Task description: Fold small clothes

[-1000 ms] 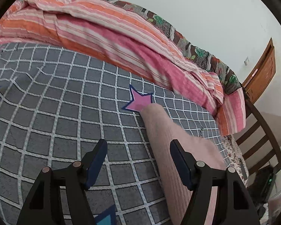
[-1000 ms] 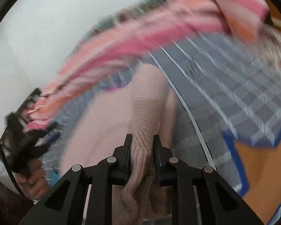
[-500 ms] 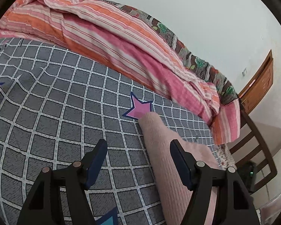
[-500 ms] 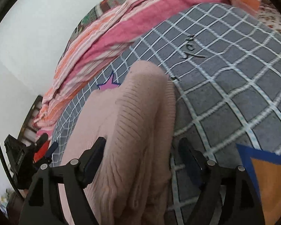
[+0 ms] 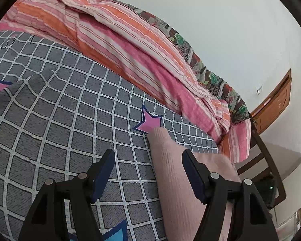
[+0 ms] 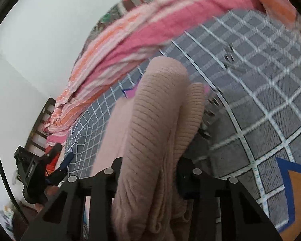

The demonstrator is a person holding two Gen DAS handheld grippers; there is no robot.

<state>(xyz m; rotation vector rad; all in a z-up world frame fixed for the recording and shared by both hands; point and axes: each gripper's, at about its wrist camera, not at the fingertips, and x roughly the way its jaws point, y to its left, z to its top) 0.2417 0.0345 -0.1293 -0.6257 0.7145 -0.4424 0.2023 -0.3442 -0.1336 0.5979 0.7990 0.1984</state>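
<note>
Your left gripper [image 5: 146,170]: fingers spread, empty, over grid bedspread [image 5: 50,110] | your right gripper [image 6: 149,172]: pinching bunched pink knit garment [image 6: 156,104] | garment lies at 12 o'clock, striped blanket [image 5: 120,46] beyond

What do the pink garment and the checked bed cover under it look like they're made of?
The pink garment looks like soft ribbed knit, maybe wool or acrylic: raised ridges and a fuzzy matte surface. The checked bed cover looks like woven, printed cotton-type fabric: flat, matte, lightly wrinkled.
</note>
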